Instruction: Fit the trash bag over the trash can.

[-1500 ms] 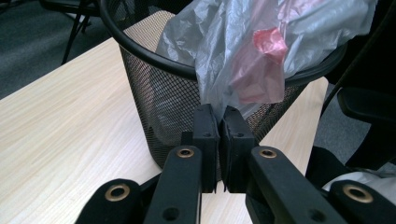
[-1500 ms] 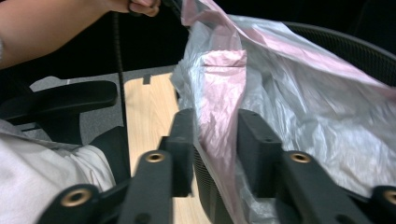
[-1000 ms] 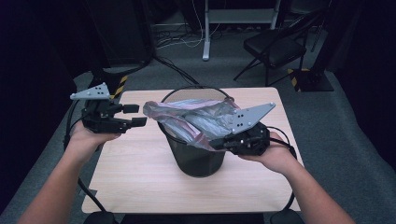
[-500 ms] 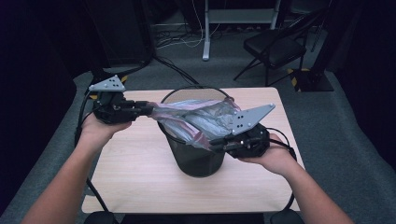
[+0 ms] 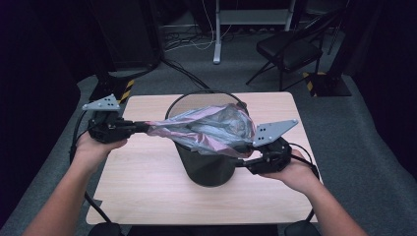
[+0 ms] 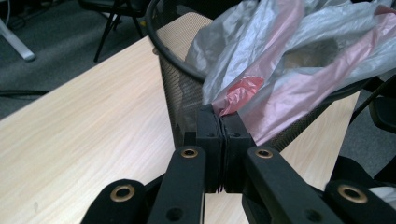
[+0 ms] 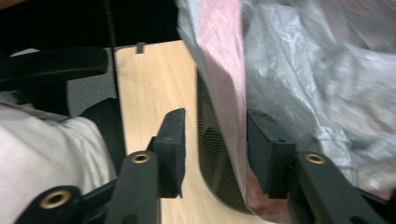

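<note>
A black mesh bin (image 5: 206,167) stands mid-table with a grey and pink plastic bag (image 5: 206,128) draped over its mouth. My left gripper (image 5: 142,127) has just closed and is shut on the bag's left edge, pulling it out past the rim. In the left gripper view the jaws (image 6: 219,116) pinch a red-pink fold of the bag (image 6: 289,56) in front of the bin (image 6: 180,93). My right gripper (image 5: 242,161) is at the bin's right rim. Its jaws (image 7: 219,140) have just been opening and stand apart, with the bag's pink band (image 7: 224,70) and the mesh wall (image 7: 212,140) between them.
The bin sits on a small light wooden table (image 5: 147,196), with bare top on both sides of it. Beyond the far edge are a black folding chair (image 5: 290,49), a white stand leg (image 5: 216,29) and cables on the grey carpet.
My left gripper moved right to the bag and shut on its left edge, stretching it leftward. The right gripper's jaws went from shut on the bag to apart.
</note>
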Available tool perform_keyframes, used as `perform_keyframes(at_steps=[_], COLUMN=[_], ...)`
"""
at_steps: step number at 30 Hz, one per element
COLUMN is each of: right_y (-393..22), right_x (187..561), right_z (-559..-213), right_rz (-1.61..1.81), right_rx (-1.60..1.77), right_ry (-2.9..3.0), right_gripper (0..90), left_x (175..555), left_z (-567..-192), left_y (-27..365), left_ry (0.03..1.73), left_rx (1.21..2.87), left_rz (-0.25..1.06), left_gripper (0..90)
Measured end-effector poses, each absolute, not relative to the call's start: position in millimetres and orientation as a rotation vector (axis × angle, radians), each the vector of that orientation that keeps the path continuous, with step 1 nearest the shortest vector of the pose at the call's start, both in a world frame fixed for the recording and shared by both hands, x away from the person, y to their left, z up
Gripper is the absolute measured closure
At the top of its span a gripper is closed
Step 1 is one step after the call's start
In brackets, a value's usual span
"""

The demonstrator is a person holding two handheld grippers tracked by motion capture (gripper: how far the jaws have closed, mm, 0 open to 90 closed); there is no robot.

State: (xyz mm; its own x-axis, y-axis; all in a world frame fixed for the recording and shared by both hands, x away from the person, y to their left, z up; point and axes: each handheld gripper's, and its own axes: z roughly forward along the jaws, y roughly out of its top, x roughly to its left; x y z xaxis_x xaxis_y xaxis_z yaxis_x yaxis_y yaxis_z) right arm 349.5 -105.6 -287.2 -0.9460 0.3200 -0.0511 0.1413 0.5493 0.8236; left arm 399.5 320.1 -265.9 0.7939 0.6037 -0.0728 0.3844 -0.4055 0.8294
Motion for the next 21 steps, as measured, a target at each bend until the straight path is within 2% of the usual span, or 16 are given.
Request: perform_keyframes(at_steps=[4,7,11,13,21], right_y=[-110,-111,-113,-112,-106], right_x=[353,354,354,353,346], right_z=[-289,-290,-292,-294,-310], right_rz=[1.342,1.34,1.4,1.41,1.315], right_rx=[0.419,0.415,0.386,0.355,0.288], right_ry=[2.551,2.526,2.566,2.595,2.719], right_gripper=[56.9,66.0,84.3,89.6,90.0], left_x=[403,407,408,407,404], left_z=[-277,-285,-292,-291,-293], left_y=[322,318,318,321,334], left_ry=[0.745,0.736,0.719,0.716,0.708], left_rx=[2.043,2.051,2.035,2.027,1.999], left_rz=[0.258,0.225,0.182,0.176,0.139], left_gripper=[88.2,88.3,88.3,88.2,88.4])
